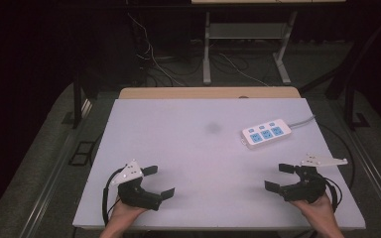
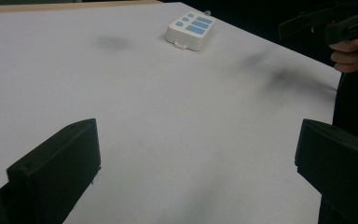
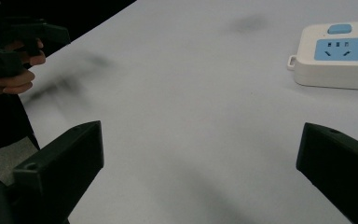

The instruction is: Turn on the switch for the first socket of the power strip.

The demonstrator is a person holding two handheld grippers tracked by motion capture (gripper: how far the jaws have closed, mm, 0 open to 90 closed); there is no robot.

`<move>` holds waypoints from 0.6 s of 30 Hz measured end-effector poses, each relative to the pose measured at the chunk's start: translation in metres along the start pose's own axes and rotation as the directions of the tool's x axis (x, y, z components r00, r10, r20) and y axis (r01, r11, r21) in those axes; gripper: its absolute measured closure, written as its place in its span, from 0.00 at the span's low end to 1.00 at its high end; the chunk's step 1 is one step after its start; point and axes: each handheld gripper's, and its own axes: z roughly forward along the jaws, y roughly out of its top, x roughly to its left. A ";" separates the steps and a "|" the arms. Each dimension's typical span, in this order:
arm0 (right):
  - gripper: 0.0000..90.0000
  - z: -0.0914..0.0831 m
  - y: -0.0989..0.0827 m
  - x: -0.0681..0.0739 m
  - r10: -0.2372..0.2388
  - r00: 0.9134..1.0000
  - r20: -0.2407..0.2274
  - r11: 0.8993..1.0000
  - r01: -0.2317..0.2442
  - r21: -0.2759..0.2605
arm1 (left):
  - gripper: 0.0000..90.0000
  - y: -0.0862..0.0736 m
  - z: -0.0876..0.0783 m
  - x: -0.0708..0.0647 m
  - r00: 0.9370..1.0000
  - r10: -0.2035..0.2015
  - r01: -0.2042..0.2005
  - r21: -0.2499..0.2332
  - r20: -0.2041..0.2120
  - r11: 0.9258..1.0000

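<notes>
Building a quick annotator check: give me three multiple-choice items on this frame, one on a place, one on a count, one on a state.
1. Where does the power strip lie on the table?
A. far right part
B. near left corner
C. dead centre

2. How many blue socket faces show on it in the high view?
A. one
B. three
C. five

3. How do the fingers of the right gripper stand?
A. shut on the strip
B. shut on nothing
C. open, holding nothing

Answers: 1 A, it sits beyond the right gripper; 2 B, three blue faces in a row; 3 C, bare table between its fingers.
</notes>
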 end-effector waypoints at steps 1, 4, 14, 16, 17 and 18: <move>0.00 0.000 0.000 0.000 -0.002 1.000 -0.003 1.000 0.002 0.004 | 0.00 0.000 0.000 0.000 1.000 -0.003 0.003 -0.001 0.000 1.000; 0.00 0.001 0.000 0.000 -0.004 1.000 -0.007 1.000 0.004 0.009 | 0.00 0.000 0.000 0.000 1.000 -0.005 0.005 0.001 0.003 1.000; 0.00 0.002 -0.001 0.001 0.001 1.000 -0.017 1.000 -0.001 0.024 | 0.00 -0.001 0.000 -0.001 1.000 -0.001 0.001 0.010 0.010 1.000; 0.00 0.001 -0.001 0.001 0.002 1.000 -0.019 1.000 -0.001 0.026 | 0.00 -0.001 0.000 -0.001 1.000 -0.003 0.003 0.007 0.009 1.000; 0.00 0.001 -0.001 0.001 0.004 1.000 -0.019 1.000 -0.003 0.028 | 0.00 -0.001 0.000 -0.002 1.000 -0.004 0.004 0.006 0.009 1.000; 0.00 0.001 -0.001 0.001 0.004 1.000 -0.019 1.000 -0.003 0.028 | 0.00 -0.001 -0.001 -0.002 1.000 -0.003 0.003 0.006 0.010 1.000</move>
